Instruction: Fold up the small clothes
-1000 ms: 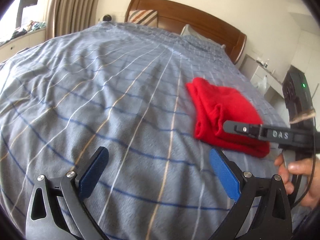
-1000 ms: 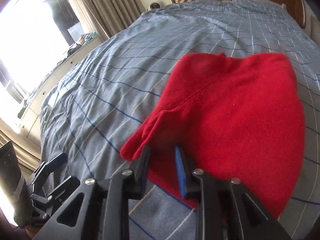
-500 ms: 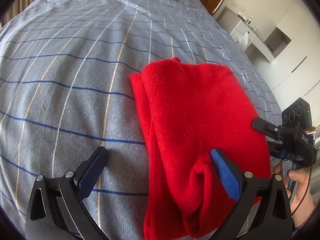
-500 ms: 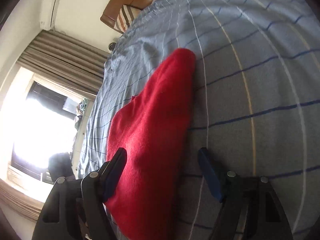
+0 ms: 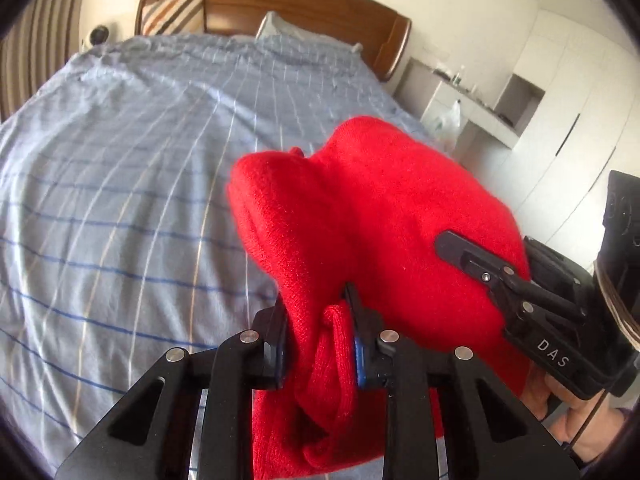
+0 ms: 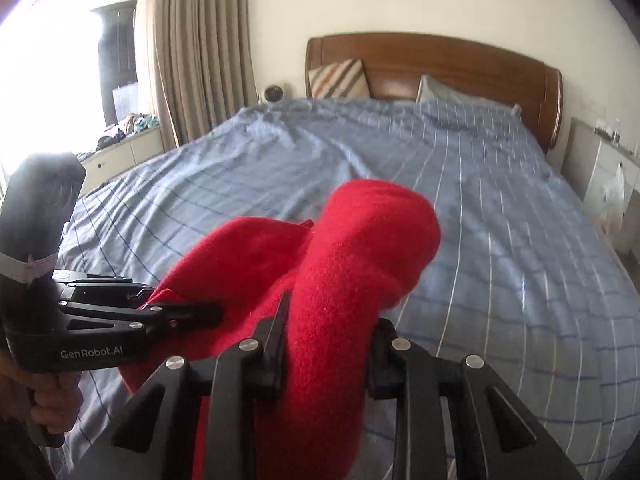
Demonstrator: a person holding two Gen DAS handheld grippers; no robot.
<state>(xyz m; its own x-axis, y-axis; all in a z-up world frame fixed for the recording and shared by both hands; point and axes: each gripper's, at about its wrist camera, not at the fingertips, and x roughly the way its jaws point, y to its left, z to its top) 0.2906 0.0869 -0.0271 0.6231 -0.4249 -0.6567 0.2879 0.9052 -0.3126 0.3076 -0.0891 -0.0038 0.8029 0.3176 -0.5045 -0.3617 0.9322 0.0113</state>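
Note:
A folded red knit garment is held up off the blue striped bed by both grippers. My left gripper is shut on a bunched edge of it at the near side. My right gripper is shut on a thick fold of the same garment. The right gripper also shows in the left wrist view, clamped on the garment's right side. The left gripper shows in the right wrist view, clamped on the garment's left side. The garment hides both sets of fingertips.
The bed's wooden headboard with a striped cushion and a blue pillow lies far ahead. Curtains and a window ledge are at the left. A white cabinet stands to the right of the bed.
Both grippers have closed on the red garment and lifted it off the bedspread. Before, both were open around it as it lay flat.

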